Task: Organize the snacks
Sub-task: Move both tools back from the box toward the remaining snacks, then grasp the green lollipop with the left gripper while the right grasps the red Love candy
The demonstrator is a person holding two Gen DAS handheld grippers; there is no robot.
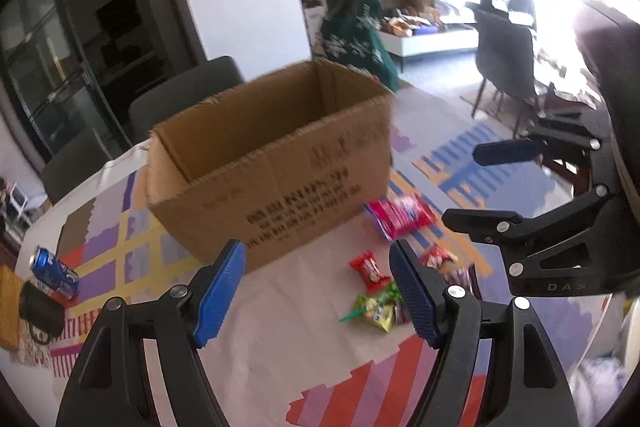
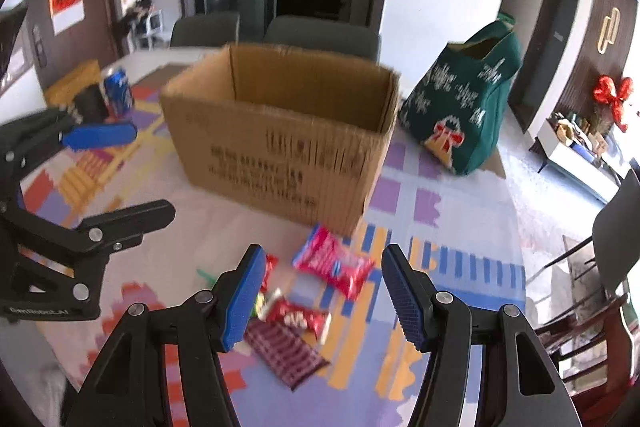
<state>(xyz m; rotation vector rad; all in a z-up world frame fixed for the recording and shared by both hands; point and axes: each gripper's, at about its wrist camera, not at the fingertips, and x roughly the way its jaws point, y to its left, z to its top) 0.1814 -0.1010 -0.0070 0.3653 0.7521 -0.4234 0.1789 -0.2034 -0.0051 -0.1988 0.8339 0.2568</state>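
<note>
Claw (image 2: 320,293) above snack packets (image 2: 334,265).

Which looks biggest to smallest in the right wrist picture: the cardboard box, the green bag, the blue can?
1. Cardboard box, the biggest by far.
2. Green bag, clearly smaller than the box.
3. Blue can, the smallest; it sits farther back on the table, so it may look a bit smaller than it is.

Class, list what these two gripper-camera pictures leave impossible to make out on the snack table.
- Brown cardboard box: its floor, hidden by its own walls in both views.
- Box print: blurred, unreadable.
- Green-yellow wrapped snack: partly hidden by the left gripper finger; in the right view, behind the right gripper finger.
</note>
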